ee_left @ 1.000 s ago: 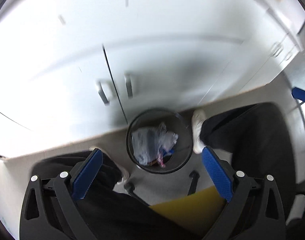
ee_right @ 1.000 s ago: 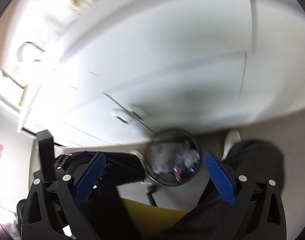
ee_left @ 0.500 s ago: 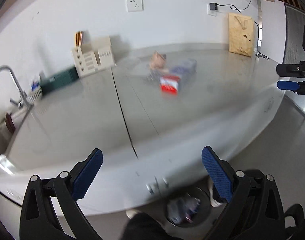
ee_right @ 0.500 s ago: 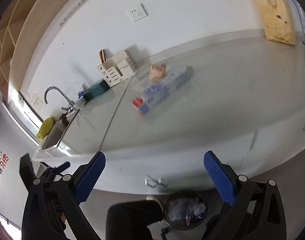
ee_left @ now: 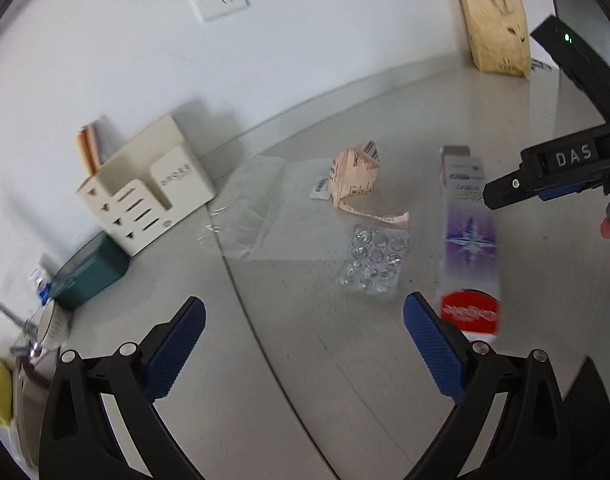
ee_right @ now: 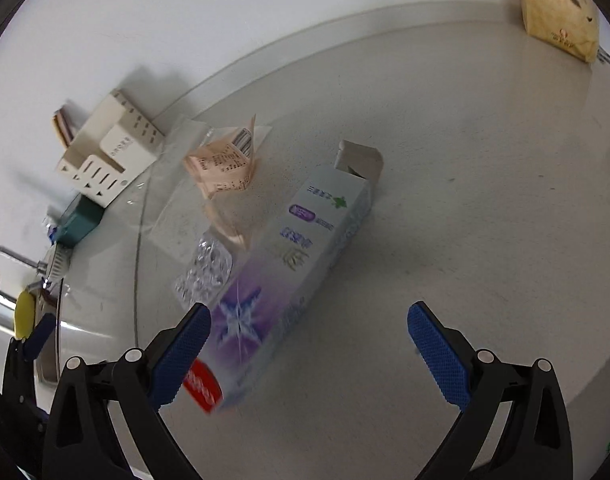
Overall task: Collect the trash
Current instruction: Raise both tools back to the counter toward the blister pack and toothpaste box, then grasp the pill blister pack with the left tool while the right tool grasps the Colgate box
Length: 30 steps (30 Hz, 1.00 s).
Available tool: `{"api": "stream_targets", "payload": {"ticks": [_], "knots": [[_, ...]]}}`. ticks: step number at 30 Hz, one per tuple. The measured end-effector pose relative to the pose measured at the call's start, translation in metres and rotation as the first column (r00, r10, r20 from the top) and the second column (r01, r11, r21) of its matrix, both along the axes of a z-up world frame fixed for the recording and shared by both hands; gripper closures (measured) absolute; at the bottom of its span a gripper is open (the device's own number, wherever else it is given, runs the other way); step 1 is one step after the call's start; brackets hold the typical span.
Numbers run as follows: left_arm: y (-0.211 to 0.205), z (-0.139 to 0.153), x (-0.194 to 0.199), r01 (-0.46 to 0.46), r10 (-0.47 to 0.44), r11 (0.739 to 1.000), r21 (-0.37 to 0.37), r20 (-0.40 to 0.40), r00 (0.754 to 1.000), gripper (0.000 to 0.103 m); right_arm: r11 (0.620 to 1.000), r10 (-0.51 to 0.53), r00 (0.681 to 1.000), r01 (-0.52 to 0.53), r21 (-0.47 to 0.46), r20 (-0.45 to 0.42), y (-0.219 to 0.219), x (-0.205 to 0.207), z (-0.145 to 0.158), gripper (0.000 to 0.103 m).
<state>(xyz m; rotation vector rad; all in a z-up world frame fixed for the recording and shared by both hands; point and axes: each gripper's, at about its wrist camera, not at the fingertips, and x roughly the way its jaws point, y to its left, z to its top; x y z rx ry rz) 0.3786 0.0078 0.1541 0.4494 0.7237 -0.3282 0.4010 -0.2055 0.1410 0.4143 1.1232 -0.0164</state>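
Lying flat on the surface (ee_right: 485,200), an open-ended purple toothpaste box (ee_right: 289,272) sits beside a blister pack (ee_left: 373,260); both tools (ee_left: 305,344) (ee_right: 309,348) gape wide, empty.

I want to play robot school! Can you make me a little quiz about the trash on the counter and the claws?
1. True or false: the right claw is holding the toothpaste box.
2. Which lies between the pink receipt and the left claw? A) blister pack B) spoon C) apple
3. Fill in: the clear plastic bag lies flat on the grey ______.

Key: 1 false, both claws are open and empty. 2 A, the blister pack. 3 counter.
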Motion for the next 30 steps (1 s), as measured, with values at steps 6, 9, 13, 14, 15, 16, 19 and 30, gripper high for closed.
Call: {"api": "stream_targets", "payload": {"ticks": [6, 9, 13, 14, 15, 16, 19, 30], "knots": [[-0.002, -0.023, 0.039, 0.065, -0.064, 0.998, 0.009, -0.074, 0.995, 0.004, 0.999, -0.002, 0.997, 0.000, -0.036, -0.081, 0.024, 0.035, -0.022, 0.004], [-0.009, -0.027, 0.045, 0.132, -0.130, 0.991, 0.021, -0.083, 0.988, 0.004, 0.998, -0.004, 0.992, -0.003, -0.060, -0.125, 0.028, 0.045, -0.035, 0.004], [-0.022, -0.030, 0.052, 0.213, -0.211, 0.977, 0.003, -0.106, 0.972, 0.004, 0.997, 0.020, 0.993, -0.029, -0.068, -0.118, 0.024, 0.047, -0.040, 0.004], [-0.026, -0.032, 0.053, 0.226, -0.225, 0.974, 0.001, -0.111, 0.968, 0.004, 0.997, 0.028, 0.993, -0.036, -0.068, -0.114, 0.021, 0.048, -0.040, 0.004], [-0.031, -0.035, 0.055, 0.240, -0.238, 0.971, 0.003, -0.119, 0.964, 0.004, 0.996, 0.037, 0.993, -0.046, -0.075, -0.111, 0.017, 0.049, -0.040, 0.005], [-0.036, -0.039, 0.057, 0.246, -0.243, 0.969, 0.011, -0.125, 0.962, 0.004, 0.995, 0.049, 0.993, -0.058, -0.076, -0.107, 0.013, 0.050, -0.039, 0.008], [-0.049, -0.050, 0.060, 0.268, -0.261, 0.963, 0.025, -0.145, 0.954, 0.004, 0.996, 0.077, 0.992, -0.081, -0.034, -0.099, 0.001, 0.053, -0.036, 0.025], [-0.068, -0.072, 0.073, 0.304, -0.294, 0.952, 0.021, -0.203, 0.934, 0.003, 0.984, 0.173, 0.983, -0.171, 0.042, -0.060, -0.017, 0.052, -0.034, 0.036]]}}
